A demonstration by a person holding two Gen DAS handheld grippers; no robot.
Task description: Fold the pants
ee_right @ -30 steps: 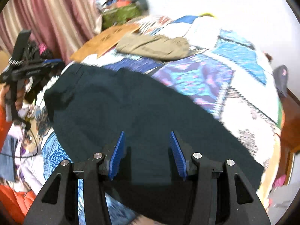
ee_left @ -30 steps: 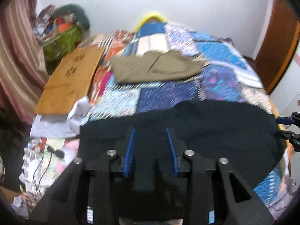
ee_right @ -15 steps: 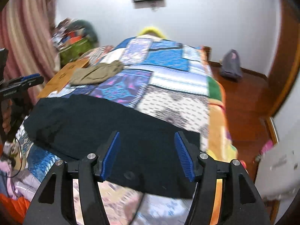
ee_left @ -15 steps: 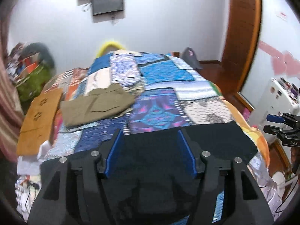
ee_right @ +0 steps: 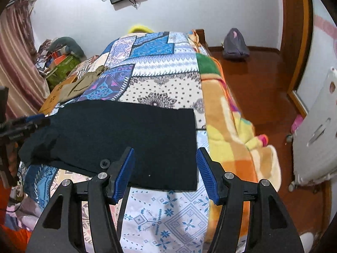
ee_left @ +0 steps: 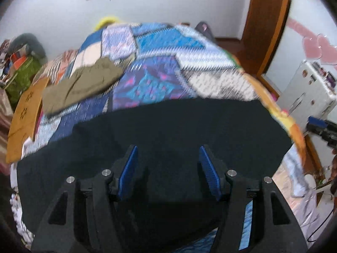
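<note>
Black pants (ee_right: pixel 126 139) lie flat across the near end of the bed (ee_right: pixel 168 80), one end close to the bed's right edge beside the orange blanket (ee_right: pixel 227 130). Your left gripper (ee_left: pixel 168 168) is spread above the dark cloth with nothing between its pads; your right gripper (ee_right: pixel 164 168) is spread too, over the near hem, pinching nothing. If you close on only the top layer, the fold will likely drag skewed, and the end by the edge could slide off onto the blanket. You could also catch the quilt under the cloth. Count: one pair of black pants, one olive garment (ee_left: pixel 84 84) farther up the bed, two grippers, one brown board (ee_left: pixel 25 113).
</note>
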